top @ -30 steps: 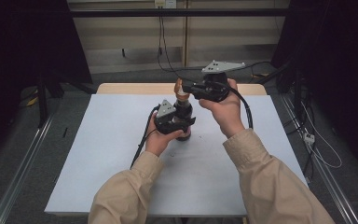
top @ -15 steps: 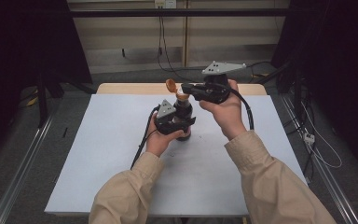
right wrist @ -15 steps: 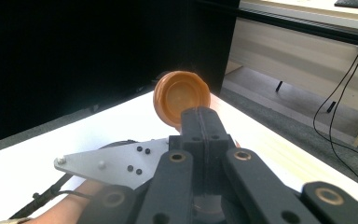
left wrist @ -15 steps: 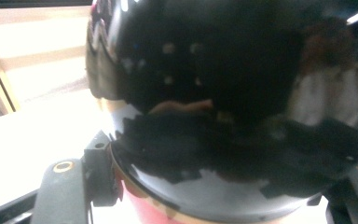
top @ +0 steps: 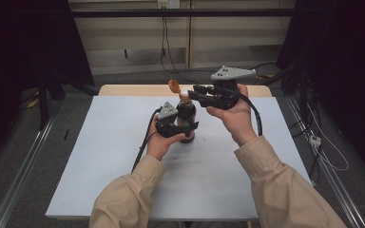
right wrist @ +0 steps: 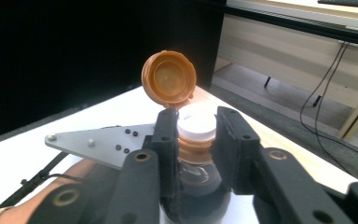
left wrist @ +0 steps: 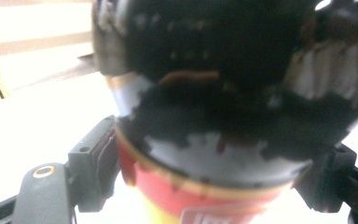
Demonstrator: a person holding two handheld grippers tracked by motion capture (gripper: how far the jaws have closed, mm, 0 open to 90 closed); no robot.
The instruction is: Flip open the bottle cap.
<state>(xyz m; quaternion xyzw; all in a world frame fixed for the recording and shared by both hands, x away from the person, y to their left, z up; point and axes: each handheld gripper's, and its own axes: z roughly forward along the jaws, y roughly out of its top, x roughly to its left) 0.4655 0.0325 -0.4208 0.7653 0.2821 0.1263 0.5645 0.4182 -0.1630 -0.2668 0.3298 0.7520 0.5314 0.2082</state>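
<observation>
A dark sauce bottle [top: 186, 114] with a red and yellow label [left wrist: 205, 163] stands on the white table top [top: 100, 142]. My left gripper [top: 183, 127] is shut on its body, with a pad [left wrist: 103, 154] pressed to each side. The orange flip cap [right wrist: 168, 77] stands open on its hinge, baring the white spout [right wrist: 196, 127]. My right gripper [right wrist: 196, 135] is level with the neck, its jaws partly apart on either side of the spout, not clearly pressing it. The left gripper's grey plate [right wrist: 100, 142] shows below.
A wooden strip [top: 123, 89] edges the table's far side. Behind it are a low shelf and hanging cables [top: 164, 42]. Metal rails [top: 24, 166] run along the floor at both sides. Black curtains close off the left and right.
The orange cap has swung up and over to the left, from shut on the bottle to open. Both grippers have stayed nearly where they were.
</observation>
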